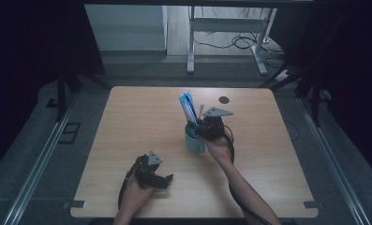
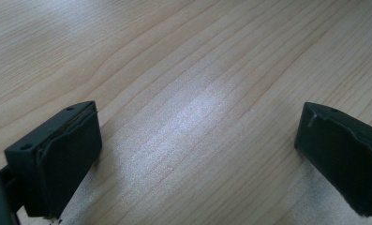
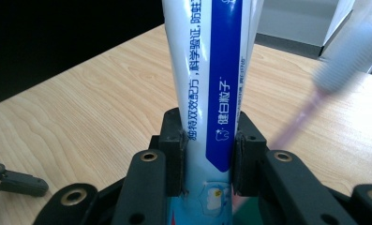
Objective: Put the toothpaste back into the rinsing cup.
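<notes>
The left gripper (image 1: 168, 178) rests on the table (image 1: 127, 122) near its front edge, jaws wide with nothing but bare wood between them. Right of it stands the cup (image 1: 193, 140), and the right gripper (image 1: 203, 126) is over it, jaws narrow and clamped on the tube (image 3: 207, 93), whose lower end is in the cup. Risk: pushed down off-line, the tube could tip the unbraced cup or jam the brush (image 3: 343, 61). The right gripper view shows pads pressing the tube; the high view shows the cup
</notes>
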The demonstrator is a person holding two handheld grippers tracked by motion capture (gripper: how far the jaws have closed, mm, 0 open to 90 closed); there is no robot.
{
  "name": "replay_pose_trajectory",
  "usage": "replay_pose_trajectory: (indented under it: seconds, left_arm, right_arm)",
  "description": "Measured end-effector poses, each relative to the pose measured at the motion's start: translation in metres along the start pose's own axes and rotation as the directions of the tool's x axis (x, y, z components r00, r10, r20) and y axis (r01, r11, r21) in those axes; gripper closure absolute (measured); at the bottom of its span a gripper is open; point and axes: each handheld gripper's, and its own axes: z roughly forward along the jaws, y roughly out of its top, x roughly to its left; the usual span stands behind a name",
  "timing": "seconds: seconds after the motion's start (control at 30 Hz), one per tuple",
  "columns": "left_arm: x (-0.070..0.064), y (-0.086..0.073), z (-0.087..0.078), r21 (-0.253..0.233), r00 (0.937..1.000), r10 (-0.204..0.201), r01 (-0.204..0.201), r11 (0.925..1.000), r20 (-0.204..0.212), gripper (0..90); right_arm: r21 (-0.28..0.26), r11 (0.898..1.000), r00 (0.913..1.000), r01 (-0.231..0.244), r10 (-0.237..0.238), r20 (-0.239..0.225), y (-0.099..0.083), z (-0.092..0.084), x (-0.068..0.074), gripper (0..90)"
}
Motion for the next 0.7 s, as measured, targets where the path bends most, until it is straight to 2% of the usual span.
replay_pose_trajectory:
  seconds: [0.27, 0.4, 0.6, 0.7]
  left_arm:
    - [0.0, 0.0, 0.0, 0.0, 1.0, -0.001, 0.001, 1.0, 0.001, 1.0]
    - [0.0, 0.0, 0.0, 0.0, 1.0, 0.0, 0.0, 1.0, 0.001, 1.0]
    - [0.0, 0.0, 0.0, 0.0, 1.0, 0.0, 0.0, 1.0, 0.0, 1.0]
    - [0.0, 0.0, 0.0, 0.0, 1.0, 0.0, 0.0, 1.0, 0.0, 1.0]
  right_arm:
    - [0.005, 1.0, 0.9999, 0.014, -0.014, 0.0, -0.006, 0.004, 0.003, 68.3]
    - [0.012, 1.0, 1.0, 0.005, -0.005, -0.009, -0.006, 0.003, 0.002, 67.4]
    - [0.053, 0.999, 0.9999, -0.006, 0.007, -0.012, -0.014, 0.006, -0.001, 64.6]
    - [0.045, 0.998, 0.9991, -0.036, 0.037, -0.022, -0.015, 0.005, -0.003, 64.4]
